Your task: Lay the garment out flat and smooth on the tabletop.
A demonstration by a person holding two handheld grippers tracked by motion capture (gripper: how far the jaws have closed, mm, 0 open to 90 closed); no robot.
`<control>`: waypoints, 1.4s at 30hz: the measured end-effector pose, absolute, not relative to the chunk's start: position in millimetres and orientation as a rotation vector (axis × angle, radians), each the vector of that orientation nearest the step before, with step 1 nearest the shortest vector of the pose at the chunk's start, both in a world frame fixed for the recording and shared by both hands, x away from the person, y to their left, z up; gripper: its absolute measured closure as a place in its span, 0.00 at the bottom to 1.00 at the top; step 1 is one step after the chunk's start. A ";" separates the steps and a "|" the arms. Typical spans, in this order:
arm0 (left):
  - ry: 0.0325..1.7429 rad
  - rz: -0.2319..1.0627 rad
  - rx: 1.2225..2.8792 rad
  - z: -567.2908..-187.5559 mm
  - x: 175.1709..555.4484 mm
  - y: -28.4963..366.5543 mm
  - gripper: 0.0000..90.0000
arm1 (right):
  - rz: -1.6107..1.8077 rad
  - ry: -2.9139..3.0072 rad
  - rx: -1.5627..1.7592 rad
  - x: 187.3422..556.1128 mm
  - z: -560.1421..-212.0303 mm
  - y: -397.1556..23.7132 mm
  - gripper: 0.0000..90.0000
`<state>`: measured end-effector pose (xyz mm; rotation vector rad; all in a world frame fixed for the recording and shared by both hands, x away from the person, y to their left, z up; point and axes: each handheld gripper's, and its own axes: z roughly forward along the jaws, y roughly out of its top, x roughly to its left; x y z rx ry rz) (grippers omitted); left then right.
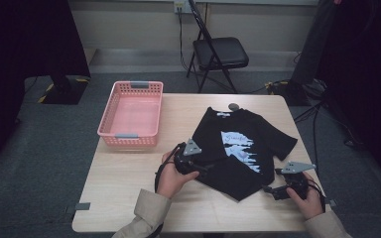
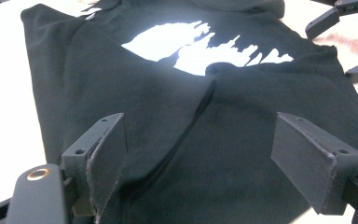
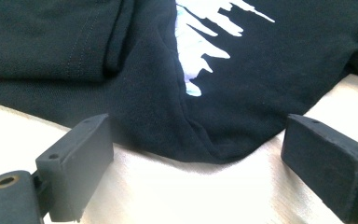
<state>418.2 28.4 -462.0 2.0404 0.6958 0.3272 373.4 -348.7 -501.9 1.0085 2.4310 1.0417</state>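
- Right gripper [image 1: 270, 190]: jaws spread wide, nothing between them, sitting on bare table [image 1: 129, 198] just short of the black T-shirt [image 1: 238, 148] bottom corner. In the right gripper view the hem [image 3: 200, 151] bulges toward the jaws with a soft ridge running up from it.
- Left gripper [image 1: 204, 168]: also released, jaws wide apart, hovering over the shirt's near-left edge. Left gripper view shows a folded-over flap [image 2: 186, 121] lying between the jaws, cloth under both.
- Shirt location: centre-right of the table, laid at an angle, collar [image 1: 222, 114] at the far side, pale print [image 1: 240, 148] face up, one sleeve [image 1: 283, 144] out to the right.
- Step in hand, as I read it: pinching the near hem at two corners for a fold.
- Do it well: drop the right jaws lower, slide forward so the hem bulge sits fully between them, then clamp. Grab both layers, not just the top.
- Left: bite at the flap edge, not mid-panel, else the fabric bunches.
- Lift both together, keep the hem taut between them, carry toward the collar.
- Risk: thick fleece-like cloth slips from a shallow bite.
- Far left: pink basket [image 1: 131, 115], empty, well apart from the shirt. Likely destination later.
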 end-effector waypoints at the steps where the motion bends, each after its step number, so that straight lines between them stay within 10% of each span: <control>1: 0.694 0.325 2.041 -462.4 420.1 25.5 0.21 | 1.042 2.431 1.009 373.4 -501.9 -348.7 0.09; 42: 0.657 0.326 2.176 -487.3 462.6 -34.0 0.98 | 1.041 2.429 1.011 373.7 -501.9 -348.7 0.09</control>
